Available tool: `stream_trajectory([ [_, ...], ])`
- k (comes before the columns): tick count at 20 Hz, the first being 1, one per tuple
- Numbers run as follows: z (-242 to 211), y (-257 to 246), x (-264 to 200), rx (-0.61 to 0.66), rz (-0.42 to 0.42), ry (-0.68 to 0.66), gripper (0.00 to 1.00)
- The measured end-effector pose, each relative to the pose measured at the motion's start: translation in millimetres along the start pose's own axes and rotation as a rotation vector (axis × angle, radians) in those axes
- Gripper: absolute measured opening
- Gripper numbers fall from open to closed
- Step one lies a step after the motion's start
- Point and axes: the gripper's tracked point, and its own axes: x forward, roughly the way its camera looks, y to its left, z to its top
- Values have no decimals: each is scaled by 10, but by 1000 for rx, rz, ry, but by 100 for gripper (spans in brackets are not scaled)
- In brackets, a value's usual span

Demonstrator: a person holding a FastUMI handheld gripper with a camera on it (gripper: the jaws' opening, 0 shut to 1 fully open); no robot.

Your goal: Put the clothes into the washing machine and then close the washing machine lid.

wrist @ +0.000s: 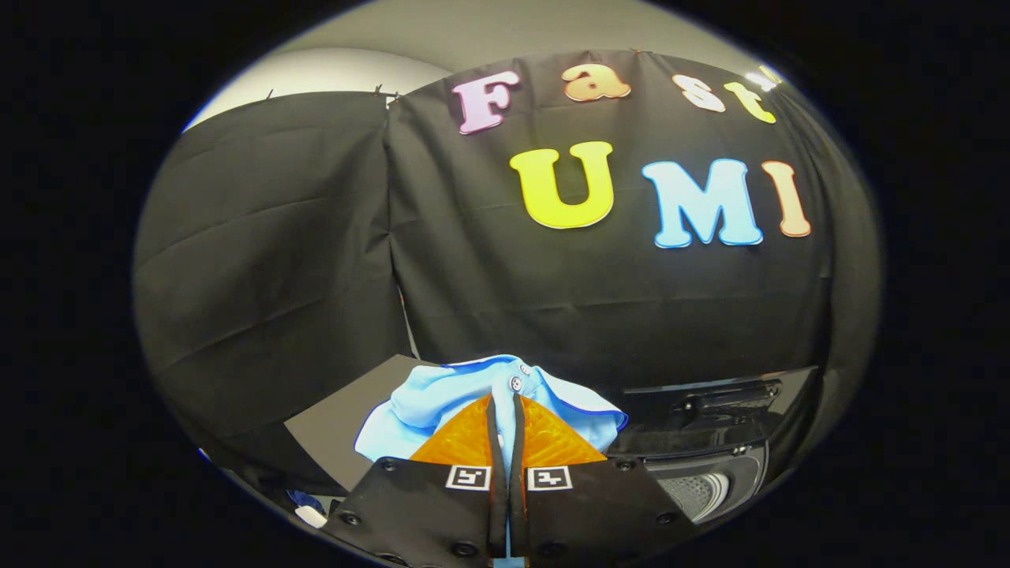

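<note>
Our gripper (505,430) pinches the light blue shirt (442,398) tight; we should carry it rightward over the washing machine (710,465) drum before releasing.

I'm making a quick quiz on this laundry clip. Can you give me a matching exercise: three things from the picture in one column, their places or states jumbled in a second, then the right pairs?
Things:
1. light blue shirt
2. gripper
3. washing machine

Places or states:
A. lid up, perforated drum showing beneath it
B. pinched between the two fingers, bunched up
C. shut on the cloth

Pairs: 1-B, 2-C, 3-A
</note>
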Motion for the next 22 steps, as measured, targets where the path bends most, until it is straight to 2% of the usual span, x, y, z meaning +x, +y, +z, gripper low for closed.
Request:
stream_trajectory([
  [14, 11, -1304, -576, 65, -211, -40, 3],
  [22, -137, -1760, -750, 53, -285, -28, 3],
])
